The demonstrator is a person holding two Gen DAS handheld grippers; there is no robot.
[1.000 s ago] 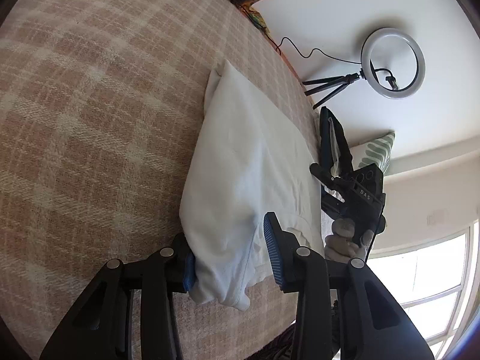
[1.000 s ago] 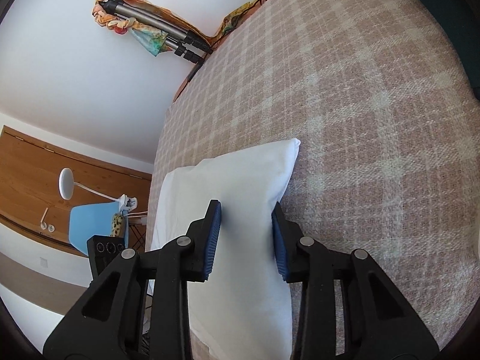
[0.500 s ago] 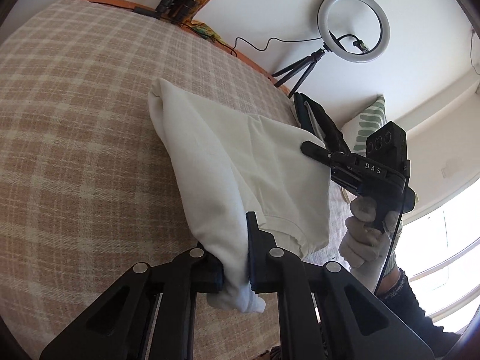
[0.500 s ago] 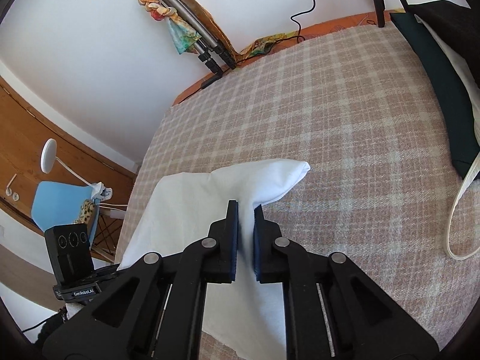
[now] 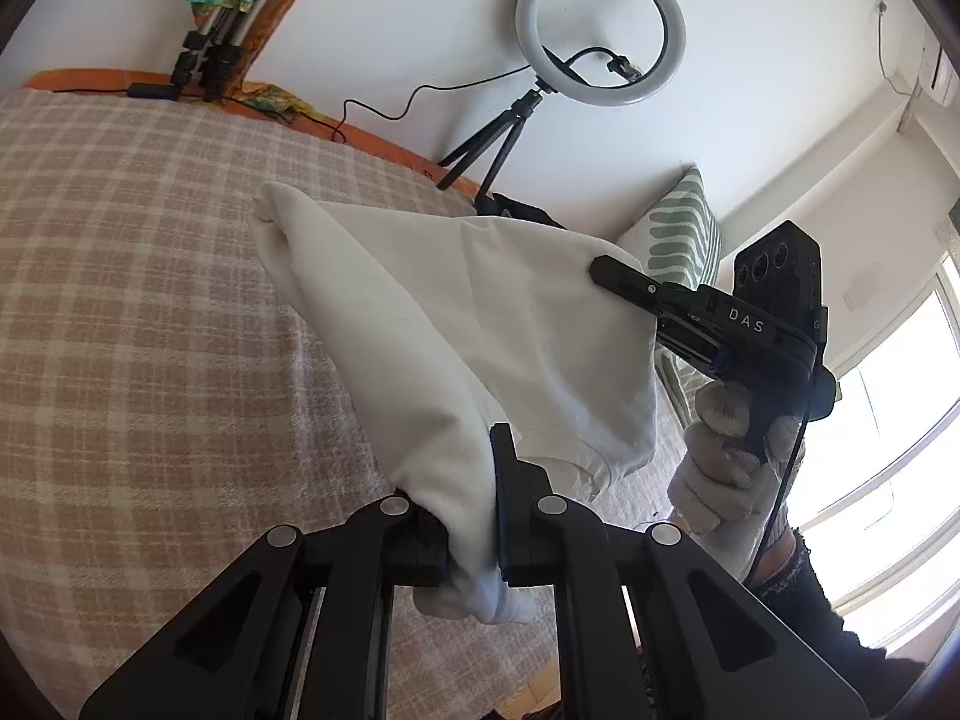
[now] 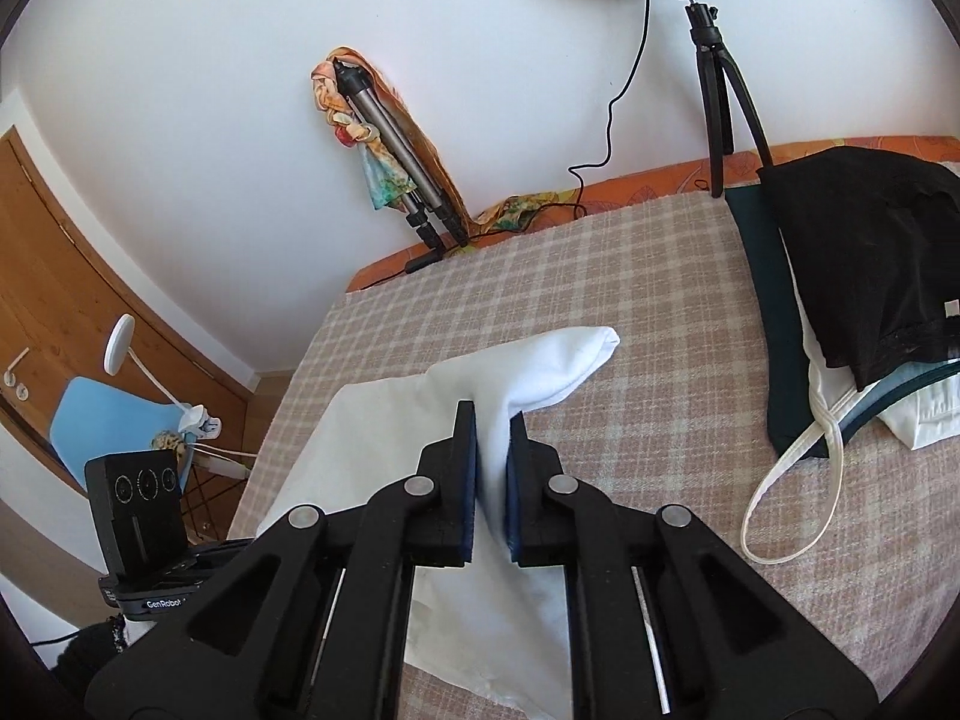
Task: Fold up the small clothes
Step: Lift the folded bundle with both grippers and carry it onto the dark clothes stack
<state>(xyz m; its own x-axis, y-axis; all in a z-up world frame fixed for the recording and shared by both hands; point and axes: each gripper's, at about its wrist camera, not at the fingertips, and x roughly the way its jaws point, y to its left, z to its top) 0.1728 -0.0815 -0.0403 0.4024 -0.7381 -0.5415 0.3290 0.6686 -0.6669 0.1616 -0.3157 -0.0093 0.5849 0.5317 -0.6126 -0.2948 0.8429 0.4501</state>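
A small white garment (image 5: 480,324) hangs lifted above the checked bedspread (image 5: 132,312), stretched between both grippers. My left gripper (image 5: 474,516) is shut on its near edge, with a bunch of cloth poking out below the pads. In the same view the right gripper (image 5: 606,270) pinches the opposite edge, held by a gloved hand (image 5: 720,456). From the right wrist view, my right gripper (image 6: 491,468) is shut on a fold of the white garment (image 6: 540,372), whose far corner still rests on the bedspread (image 6: 660,324). The left gripper's body (image 6: 141,522) shows at lower left.
A pile of dark and light clothes (image 6: 858,276) lies on the bed's right side with a white strap (image 6: 798,480) trailing off it. A ring light on a tripod (image 5: 600,36) stands at the bed's far edge, a folded tripod (image 6: 390,162) leans on the wall, and a striped pillow (image 5: 684,234) lies behind.
Both grippers closed on the white garment's edges and rose, lifting it off the bedspread. The near part now hangs in the air; before, it lay flat.
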